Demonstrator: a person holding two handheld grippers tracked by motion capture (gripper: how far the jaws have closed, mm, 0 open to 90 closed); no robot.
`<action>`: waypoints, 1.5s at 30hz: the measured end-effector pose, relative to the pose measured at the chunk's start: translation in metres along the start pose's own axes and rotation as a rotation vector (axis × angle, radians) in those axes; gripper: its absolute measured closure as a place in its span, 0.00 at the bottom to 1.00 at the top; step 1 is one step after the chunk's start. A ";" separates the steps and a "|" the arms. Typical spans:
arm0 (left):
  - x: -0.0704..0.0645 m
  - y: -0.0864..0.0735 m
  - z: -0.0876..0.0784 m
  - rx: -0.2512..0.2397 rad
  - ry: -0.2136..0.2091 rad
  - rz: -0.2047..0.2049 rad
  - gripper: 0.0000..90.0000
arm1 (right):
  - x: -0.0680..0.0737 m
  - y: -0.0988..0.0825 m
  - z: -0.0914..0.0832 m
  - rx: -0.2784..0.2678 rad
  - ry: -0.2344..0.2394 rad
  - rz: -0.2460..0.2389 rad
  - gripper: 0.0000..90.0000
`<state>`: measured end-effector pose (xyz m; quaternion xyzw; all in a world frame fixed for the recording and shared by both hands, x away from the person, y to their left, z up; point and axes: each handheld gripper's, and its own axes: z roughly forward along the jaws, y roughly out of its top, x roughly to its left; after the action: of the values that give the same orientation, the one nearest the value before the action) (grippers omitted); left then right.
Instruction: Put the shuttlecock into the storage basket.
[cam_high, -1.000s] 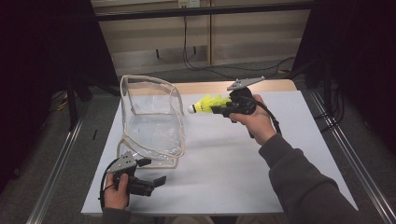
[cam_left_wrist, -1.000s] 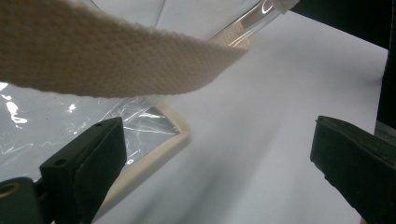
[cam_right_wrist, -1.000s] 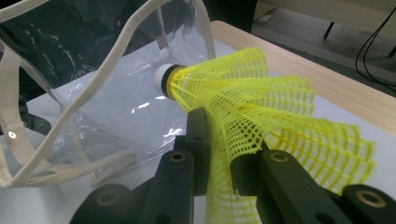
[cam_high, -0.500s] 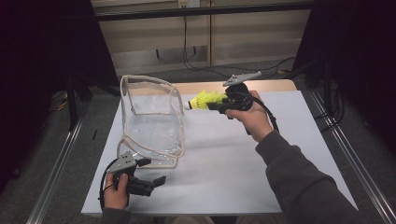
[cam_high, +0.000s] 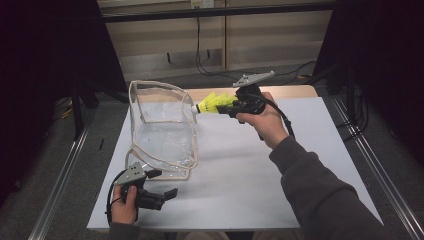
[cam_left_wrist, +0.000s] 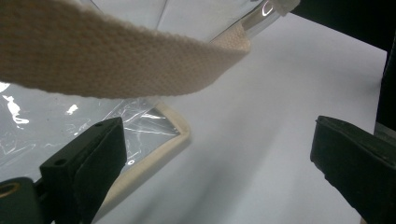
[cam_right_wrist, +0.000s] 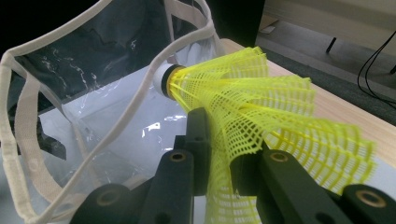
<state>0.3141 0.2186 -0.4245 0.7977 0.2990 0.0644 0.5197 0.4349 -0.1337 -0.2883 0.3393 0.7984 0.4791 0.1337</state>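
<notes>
A clear plastic bag with cream webbing trim stands open on the white table sheet at the left. My right gripper is shut on the skirt of a yellow mesh shuttlecock. It holds the shuttlecock in the air beside the bag's upper right rim, white cork toward the bag. In the right gripper view the shuttlecock is squeezed between the jaws of the right gripper, with the bag just beyond. My left gripper rests open at the bag's near corner. The bag strap hangs above the left gripper.
A wooden table edge shows behind the white sheet. Metal rails run along both sides, and cables hang at the back wall. The person's right sleeve crosses the sheet's near right part.
My right gripper has risen and shifted left with the shuttlecock, nearer the bag's rim. The left gripper and the bag have stayed put.
</notes>
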 end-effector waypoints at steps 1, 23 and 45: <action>0.000 0.000 0.000 0.003 0.001 0.001 0.04 | 0.001 0.001 0.001 0.001 0.002 -0.003 0.89; 0.000 0.000 0.000 0.001 -0.004 0.001 0.04 | 0.019 0.024 0.015 0.023 0.021 -0.051 0.89; 0.000 0.000 0.000 -0.001 -0.005 0.004 0.04 | 0.049 0.039 0.038 0.088 0.072 -0.129 0.89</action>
<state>0.3144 0.2185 -0.4242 0.7983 0.2963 0.0634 0.5205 0.4356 -0.0631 -0.2688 0.2752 0.8432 0.4459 0.1203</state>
